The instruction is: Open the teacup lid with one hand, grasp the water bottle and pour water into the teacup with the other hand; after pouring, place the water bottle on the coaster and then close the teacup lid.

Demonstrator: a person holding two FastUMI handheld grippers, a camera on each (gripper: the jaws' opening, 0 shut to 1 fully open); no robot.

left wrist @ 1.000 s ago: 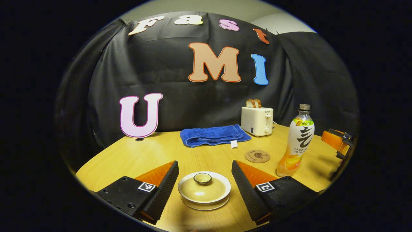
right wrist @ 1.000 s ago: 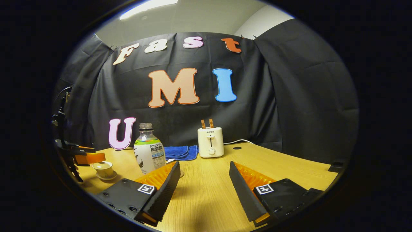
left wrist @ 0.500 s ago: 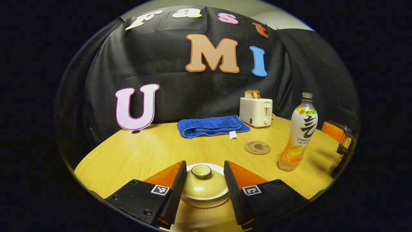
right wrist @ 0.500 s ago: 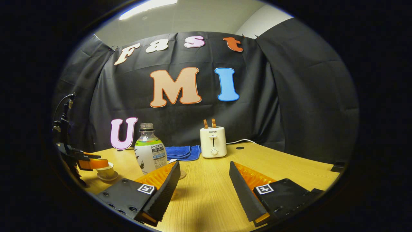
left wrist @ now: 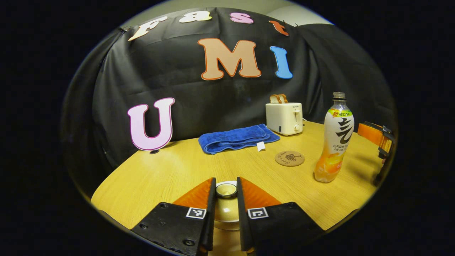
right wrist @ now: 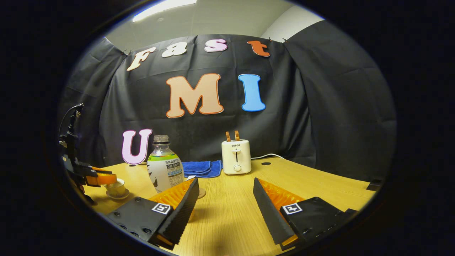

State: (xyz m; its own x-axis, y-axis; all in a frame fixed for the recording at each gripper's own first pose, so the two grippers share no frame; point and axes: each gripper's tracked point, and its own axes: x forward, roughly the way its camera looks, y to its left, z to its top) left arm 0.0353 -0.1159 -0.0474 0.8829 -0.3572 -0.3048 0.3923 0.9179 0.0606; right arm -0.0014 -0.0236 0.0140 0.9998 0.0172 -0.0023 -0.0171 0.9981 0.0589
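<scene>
From where I stand the round yellow wooden table [left wrist: 170, 170] has bare room along its left edge; the left gripper [left wrist: 226, 199] sits low, its two fingers pinching the knob of the glazed beige teacup lid [left wrist: 226, 190] near the table's front edge. Well to its right the capless drink bottle with orange liquid [left wrist: 334, 138] stands upright beside the round cork coaster [left wrist: 289, 158]. The right gripper [right wrist: 224, 206] hovers over bare wood, fingers spread wide, bottle [right wrist: 164, 172] ahead on its left
</scene>
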